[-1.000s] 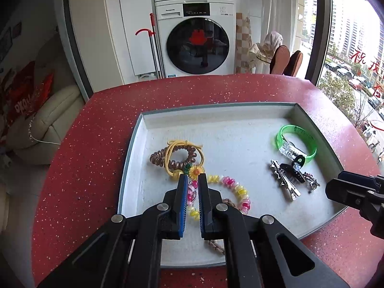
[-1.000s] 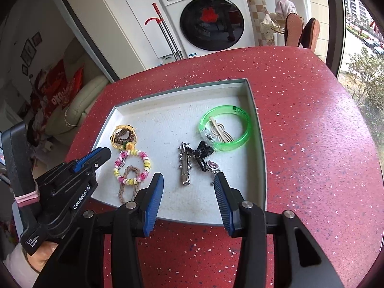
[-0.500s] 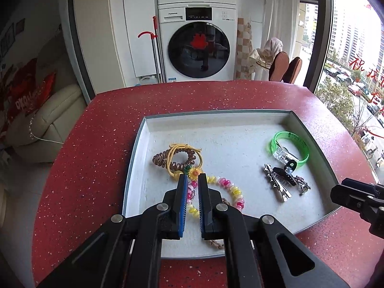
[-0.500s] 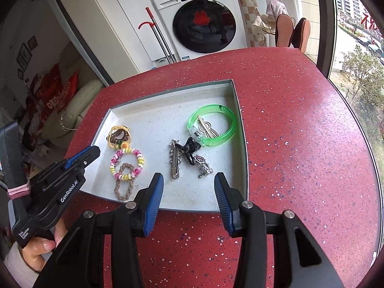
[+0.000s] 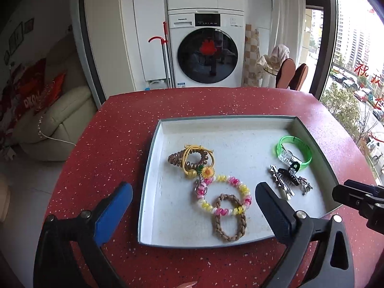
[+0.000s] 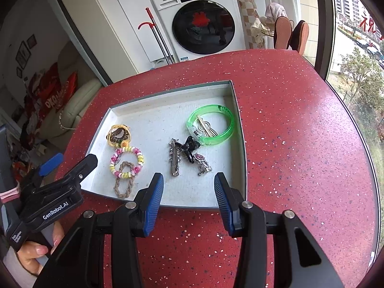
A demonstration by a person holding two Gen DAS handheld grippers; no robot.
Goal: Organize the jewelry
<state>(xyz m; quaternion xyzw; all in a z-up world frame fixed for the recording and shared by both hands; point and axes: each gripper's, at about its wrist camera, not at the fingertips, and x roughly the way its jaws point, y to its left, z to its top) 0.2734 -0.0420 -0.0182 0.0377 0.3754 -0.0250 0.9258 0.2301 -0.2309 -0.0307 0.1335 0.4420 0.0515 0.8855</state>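
Half a second ago our left gripper (image 5: 194,200) had its jaws nearly together over the beaded bracelet (image 5: 223,195); now they are opening wide, pressing on nothing, with the bracelet and braided loop (image 5: 229,218) lying loose in the grey tray (image 5: 153,168) between them. Our right gripper (image 6: 189,198) holds its jaws partly apart and empty over the tray's near edge. The jewelry all sits in the tray on the red speckled table (image 6: 300,132): coil hair ties (image 5: 189,157), green bangle (image 6: 211,124), silver clip (image 6: 174,157), black claw clip (image 6: 189,147). We read "GenRobot.AI" on the left gripper and, less surely, "Panasonic" on the washing machine (image 5: 206,52).
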